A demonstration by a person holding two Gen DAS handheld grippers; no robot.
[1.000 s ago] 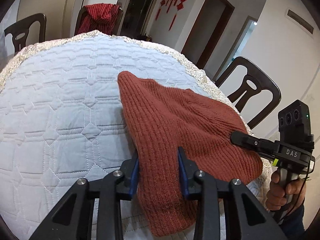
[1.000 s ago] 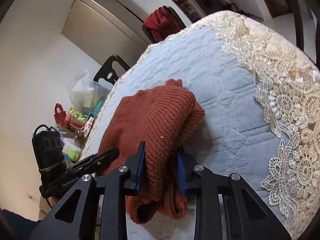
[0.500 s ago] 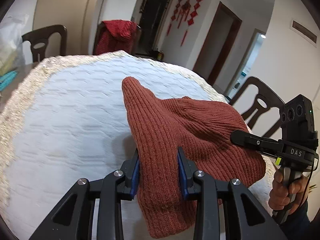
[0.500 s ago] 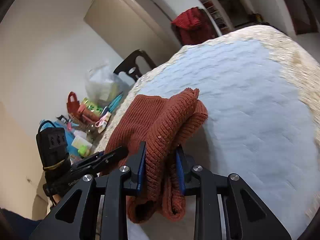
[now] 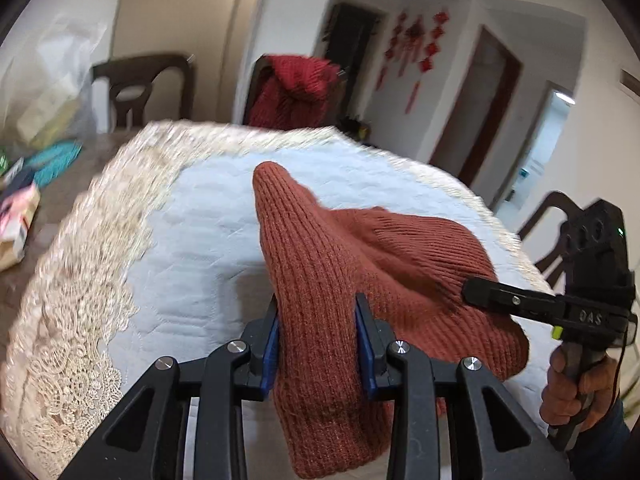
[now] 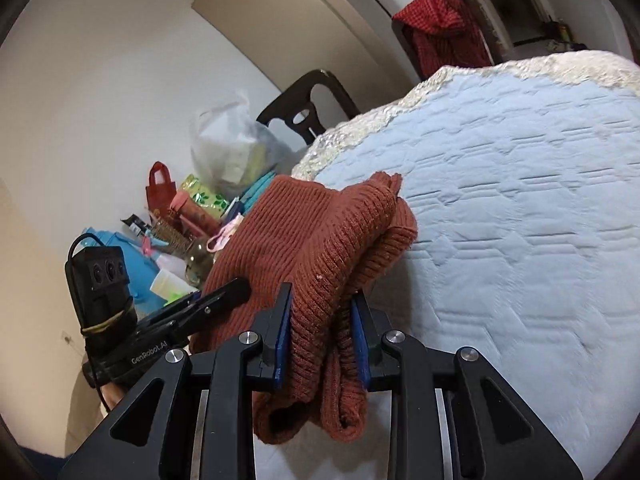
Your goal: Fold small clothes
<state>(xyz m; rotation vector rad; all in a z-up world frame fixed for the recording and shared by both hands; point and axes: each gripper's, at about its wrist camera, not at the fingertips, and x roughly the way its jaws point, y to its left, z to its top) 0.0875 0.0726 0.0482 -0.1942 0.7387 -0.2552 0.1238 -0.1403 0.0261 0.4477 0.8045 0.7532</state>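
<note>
Lifted higher since a second ago, the knit (image 5: 360,280) is pinched by both the left tool (image 5: 317,340) and right tool (image 6: 319,334) above the desk (image 5: 192,240); level, matched edges should be kept when lowered.

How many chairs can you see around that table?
3: one chair at the far left, one chair draped with a red garment at the far side, one chair at the right. Others may be hidden.

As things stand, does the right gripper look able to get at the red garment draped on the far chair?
Probably not. The right gripper is shut on the rust knit garment, which the left gripper also clamps, and the quilted table lies between it and the red garment on the chair.
</note>
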